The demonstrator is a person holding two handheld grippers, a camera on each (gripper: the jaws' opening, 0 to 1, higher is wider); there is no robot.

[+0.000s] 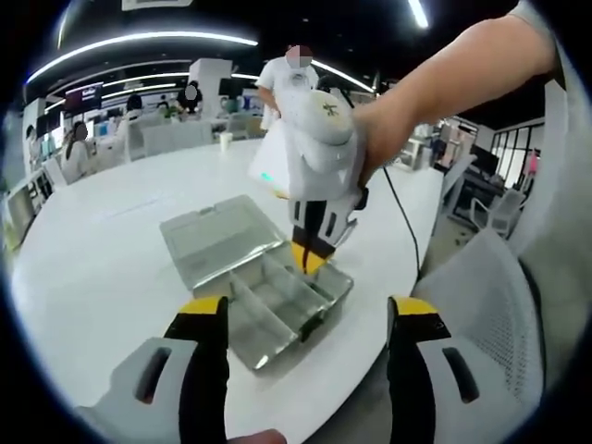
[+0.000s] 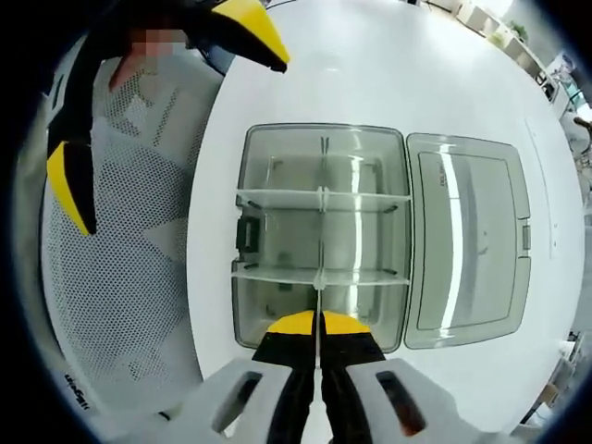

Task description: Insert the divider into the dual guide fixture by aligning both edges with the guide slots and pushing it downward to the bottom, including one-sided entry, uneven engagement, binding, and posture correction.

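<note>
A clear plastic compartment box (image 2: 250, 148) lies on the white table with its lid (image 2: 467, 240) folded open beside it. A thin clear divider (image 2: 320, 231) runs lengthwise down the box's middle, crossing two cross dividers (image 2: 277, 197). My right gripper (image 2: 318, 324) is shut on the near end of that divider, at the box's wall. In the left gripper view a hand holds the right gripper (image 1: 308, 259) upright over the box (image 1: 268, 296), tips down at its far edge. My left gripper (image 1: 309, 310) is open and holds nothing, short of the box. Its yellow-tipped jaws (image 2: 157, 111) also stand wide apart at the upper left.
The box sits near the edge of a round white table (image 1: 111, 259). A white mesh chair (image 2: 120, 277) stands just off that edge. A black cable (image 1: 402, 217) trails across the table behind the right gripper. Several people are at desks far behind.
</note>
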